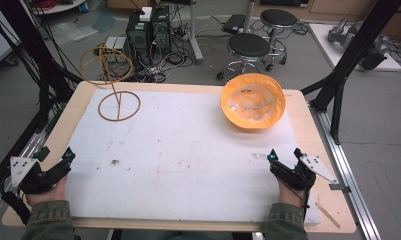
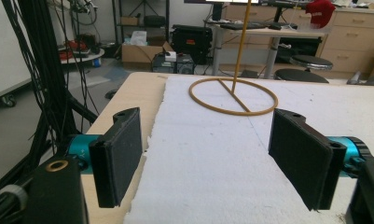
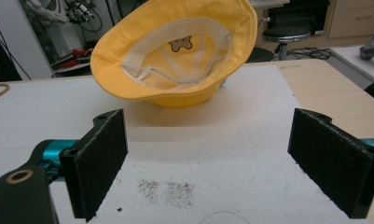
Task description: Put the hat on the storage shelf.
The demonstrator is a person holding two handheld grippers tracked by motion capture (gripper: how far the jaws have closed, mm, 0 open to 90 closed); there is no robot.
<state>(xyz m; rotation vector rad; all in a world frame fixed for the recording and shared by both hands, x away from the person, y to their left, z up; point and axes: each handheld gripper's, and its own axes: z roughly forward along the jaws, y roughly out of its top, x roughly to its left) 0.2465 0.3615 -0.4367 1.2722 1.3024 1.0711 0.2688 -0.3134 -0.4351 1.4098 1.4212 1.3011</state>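
Table (image 1: 308, 150) of pale wood, rectangular, covered by a white foam sheet (image 1: 188, 160) marked with small dark specks. Yellow fabric bucket hat (image 1: 253, 101), upside down with pale lining up, at the sheet's far right, well ahead of the right gripper (image 1: 284, 159). Thin brown wire stand (image 1: 119, 106), ring base on the sheet's far left corner, upright stem topped by a second ring. Left gripper (image 1: 55, 154) at the near left edge, jaws spread wide, nothing between. Right gripper at the near right edge, likewise released, pads apart over bare foam.
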